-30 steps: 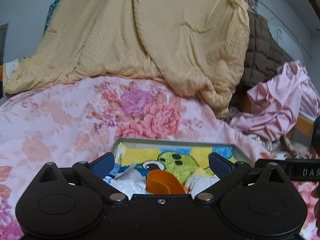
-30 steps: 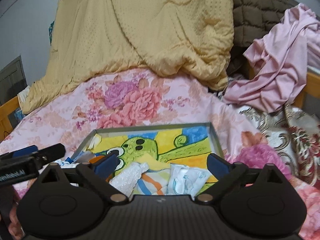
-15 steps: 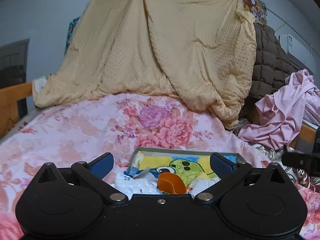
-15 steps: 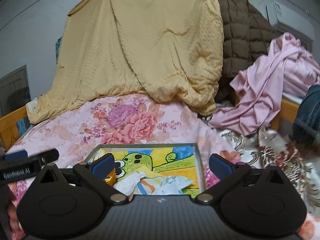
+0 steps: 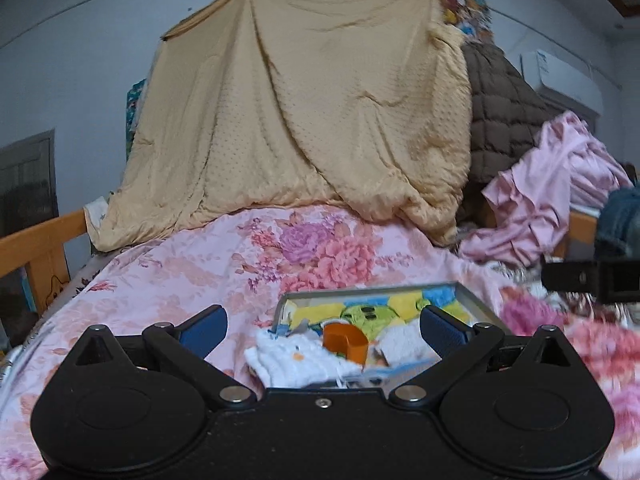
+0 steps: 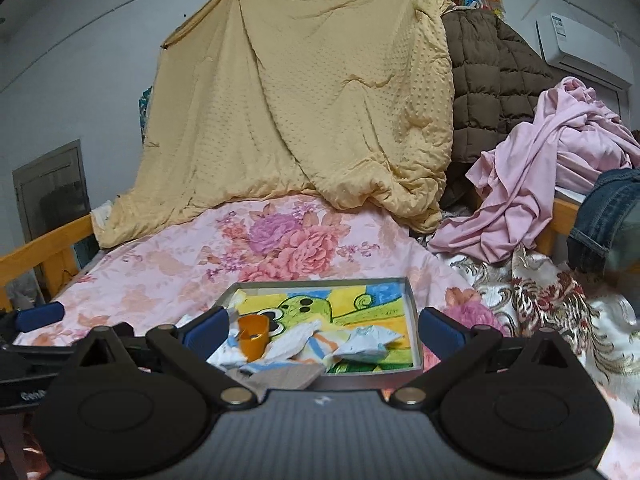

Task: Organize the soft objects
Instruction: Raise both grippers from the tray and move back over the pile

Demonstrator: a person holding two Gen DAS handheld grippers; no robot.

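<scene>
Both the left tongs (image 5: 322,326) and right tongs (image 6: 324,326) hover released and empty over the cartoon-printed tray (image 6: 414,334) on the bed, likely because its small white cloths (image 5: 298,362) and orange cup (image 6: 253,336) await sorting.

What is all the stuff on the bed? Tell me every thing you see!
tray: one, grey rim, green cartoon picture inside, on the floral cover
orange cup: one, orange, in the tray's left part
small cloths: several, white with blue and orange, piled in the tray
floral cover: one, pink, spread over the bed
yellow quilt: one, hanging behind the bed
brown quilt: one, right of the yellow one
pink cloth: one heap, far right
jeans: one, blue, right edge
left gripper: black, blue pads, jaws open
right gripper: same, jaws open
</scene>
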